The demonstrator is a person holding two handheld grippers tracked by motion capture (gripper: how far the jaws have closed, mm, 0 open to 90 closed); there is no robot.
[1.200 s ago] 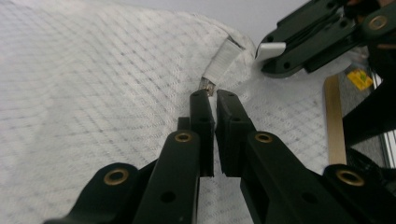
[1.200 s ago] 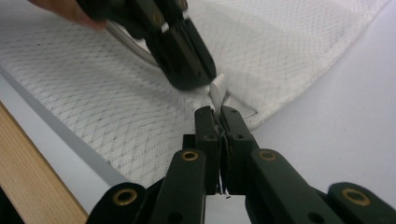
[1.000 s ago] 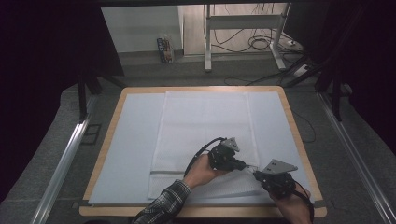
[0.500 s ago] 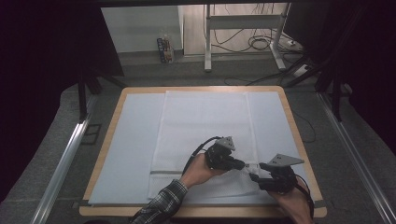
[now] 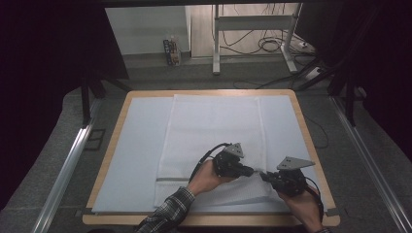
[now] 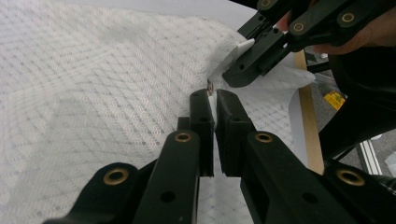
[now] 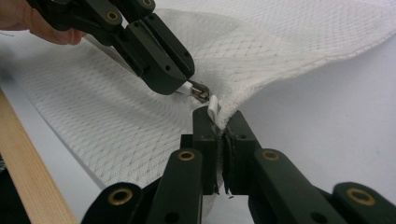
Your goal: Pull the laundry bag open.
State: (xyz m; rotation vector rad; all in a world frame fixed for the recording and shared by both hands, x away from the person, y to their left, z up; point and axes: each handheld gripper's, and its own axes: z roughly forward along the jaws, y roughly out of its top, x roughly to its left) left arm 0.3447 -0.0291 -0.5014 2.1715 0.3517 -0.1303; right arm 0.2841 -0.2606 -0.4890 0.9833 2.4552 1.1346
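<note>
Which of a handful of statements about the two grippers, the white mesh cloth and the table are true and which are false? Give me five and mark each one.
1. The left gripper is shut on a small zipper pull at the edge of the white mesh cloth. True.
2. The right gripper hangs open above the cloth. False: its jaws are closed on the cloth's edge.
3. The two grippers are at opposite ends of the table. False: their tips nearly meet near the front right corner.
4. The cloth lies on a pale sheet covering the wooden-rimmed table. True.
5. The cloth is crumpled into a ball. False: most of it lies spread flat.
</note>
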